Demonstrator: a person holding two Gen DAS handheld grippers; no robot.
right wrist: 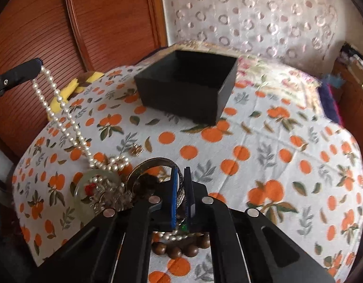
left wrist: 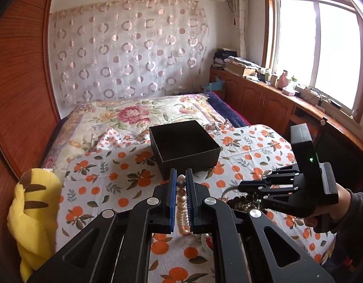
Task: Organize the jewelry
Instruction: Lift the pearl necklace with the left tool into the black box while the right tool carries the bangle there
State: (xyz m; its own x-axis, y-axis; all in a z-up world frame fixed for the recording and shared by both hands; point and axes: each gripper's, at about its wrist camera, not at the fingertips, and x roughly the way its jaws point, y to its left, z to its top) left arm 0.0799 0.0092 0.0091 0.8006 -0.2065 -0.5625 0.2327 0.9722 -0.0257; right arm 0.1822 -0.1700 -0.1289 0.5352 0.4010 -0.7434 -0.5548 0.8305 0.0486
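**user_a:** So where's everything at right now? The left tongs are pinched on the long white pearl necklace, and from the right wrist view the strand hangs off their tip in two lines, with the lower end trailing into the pile on the orange-print bedsheet. The open black square cardboard box sits further back on the bed, well apart from the pile.

**user_b:** Yep, and the right tongs are pressed together on the thin engraved silver metal bangle, gripping its rim edge-on. No idea from these shots if it's lifted off the sheet yet.

**user_a:** How's that stuff going to behave though?

**user_b:** Pearls look light but floppy and slick. The strand will probably swing, and its tail is looped over the pale green jade-like ring and the red-and-silver trinket, so I'd guess it drags neighbours along if pulled fast. Holding it near the middle, as it is, seems fine, it just needs to go high enough to clear.

**user_a:** And the bangle?

**user_b:** Stiff and smooth, so a rim pinch could let it pivot or slip. Squeezing squarely across the band is the best bet. The brown wooden bead bracelet lies right under those tongs too, so it could snag.
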